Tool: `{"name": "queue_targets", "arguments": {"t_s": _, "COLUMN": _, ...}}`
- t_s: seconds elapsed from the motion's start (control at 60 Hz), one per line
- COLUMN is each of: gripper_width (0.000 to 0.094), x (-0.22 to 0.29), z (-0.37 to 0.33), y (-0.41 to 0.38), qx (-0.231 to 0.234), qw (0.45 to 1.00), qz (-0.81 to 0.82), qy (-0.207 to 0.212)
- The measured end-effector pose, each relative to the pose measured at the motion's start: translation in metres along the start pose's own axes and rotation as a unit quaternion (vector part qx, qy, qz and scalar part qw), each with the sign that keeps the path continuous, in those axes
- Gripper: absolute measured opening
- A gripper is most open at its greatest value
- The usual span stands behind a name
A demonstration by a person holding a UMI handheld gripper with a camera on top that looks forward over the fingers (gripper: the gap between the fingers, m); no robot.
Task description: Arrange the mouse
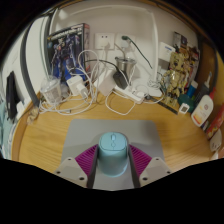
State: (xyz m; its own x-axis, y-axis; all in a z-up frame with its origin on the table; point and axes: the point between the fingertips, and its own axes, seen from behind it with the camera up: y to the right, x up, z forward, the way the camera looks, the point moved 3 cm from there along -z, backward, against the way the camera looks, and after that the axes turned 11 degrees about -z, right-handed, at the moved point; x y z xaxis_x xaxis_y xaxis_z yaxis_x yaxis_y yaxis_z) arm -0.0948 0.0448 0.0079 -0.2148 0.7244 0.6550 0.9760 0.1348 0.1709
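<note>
A light blue mouse (112, 150) sits between my gripper's (112, 156) two fingers, over the near edge of a grey mouse mat (100, 130) on a wooden desk (45, 140). The pink pads (88, 158) flank the mouse on both sides and the fingers press against its flanks. The mouse's scroll wheel points away from me. I cannot tell whether the mouse rests on the mat or is held just above it.
Beyond the mat lies a tangle of white cables (95, 85) and a white power strip (128, 95). A boxed robot figure (68, 50) stands at the back left against the wall. A brown figurine (180, 72) and white gadgets (203, 108) stand at the right.
</note>
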Motion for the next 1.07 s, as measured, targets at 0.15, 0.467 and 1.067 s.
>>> {"name": "queue_targets", "arguments": {"t_s": 0.15, "gripper_width": 0.0857, "x": 0.003, "z": -0.025, "y": -0.001, "qx": 0.008, "qw": 1.000, "qz": -0.028, "qy": -0.007}}
{"name": "queue_targets", "arguments": {"t_s": 0.467, "gripper_width": 0.0859, "x": 0.048, "z": -0.156, "y": 0.043, "qx": 0.012, "qw": 0.998, "qz": 0.003, "qy": 0.060}}
{"name": "queue_targets", "arguments": {"t_s": 1.067, "gripper_width": 0.0858, "x": 0.019, "z": -0.308, "y": 0.057, "qx": -0.065, "qw": 0.992, "qz": 0.026, "qy": 0.106}}
